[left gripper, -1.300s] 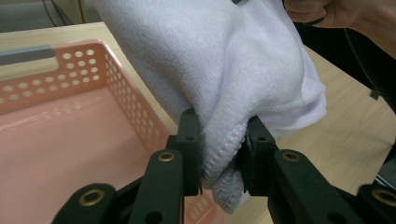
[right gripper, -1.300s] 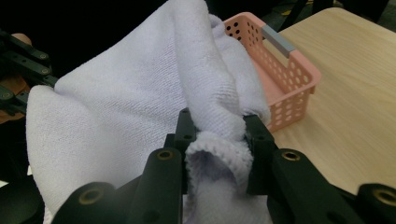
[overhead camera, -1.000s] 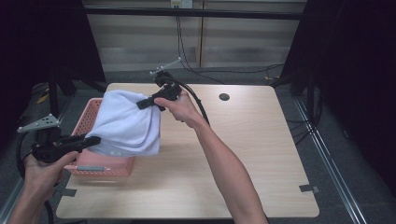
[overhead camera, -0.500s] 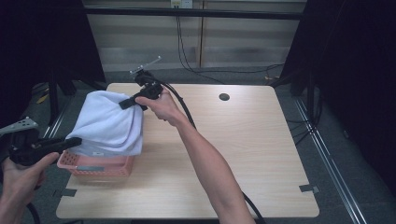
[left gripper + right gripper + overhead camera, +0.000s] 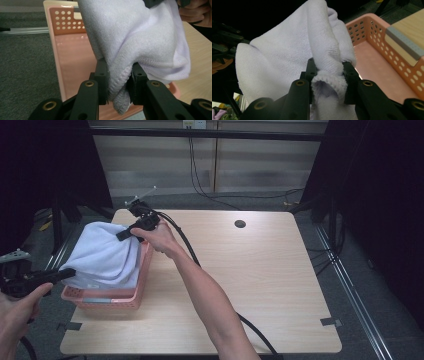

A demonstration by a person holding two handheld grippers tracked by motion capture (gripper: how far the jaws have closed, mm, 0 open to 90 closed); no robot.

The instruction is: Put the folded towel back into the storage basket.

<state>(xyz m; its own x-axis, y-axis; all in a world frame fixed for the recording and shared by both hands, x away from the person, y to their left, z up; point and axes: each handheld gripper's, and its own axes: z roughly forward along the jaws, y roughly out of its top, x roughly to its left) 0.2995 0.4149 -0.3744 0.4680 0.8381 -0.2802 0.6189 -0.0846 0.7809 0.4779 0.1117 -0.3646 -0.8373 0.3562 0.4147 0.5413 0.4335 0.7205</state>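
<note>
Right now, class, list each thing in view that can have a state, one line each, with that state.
towel: held up, draped over the basket, pinched at two edges.
basket: upright on the table, its floor bare where visible.
left gripper: shut on towel.
right gripper: shut on towel.
</note>
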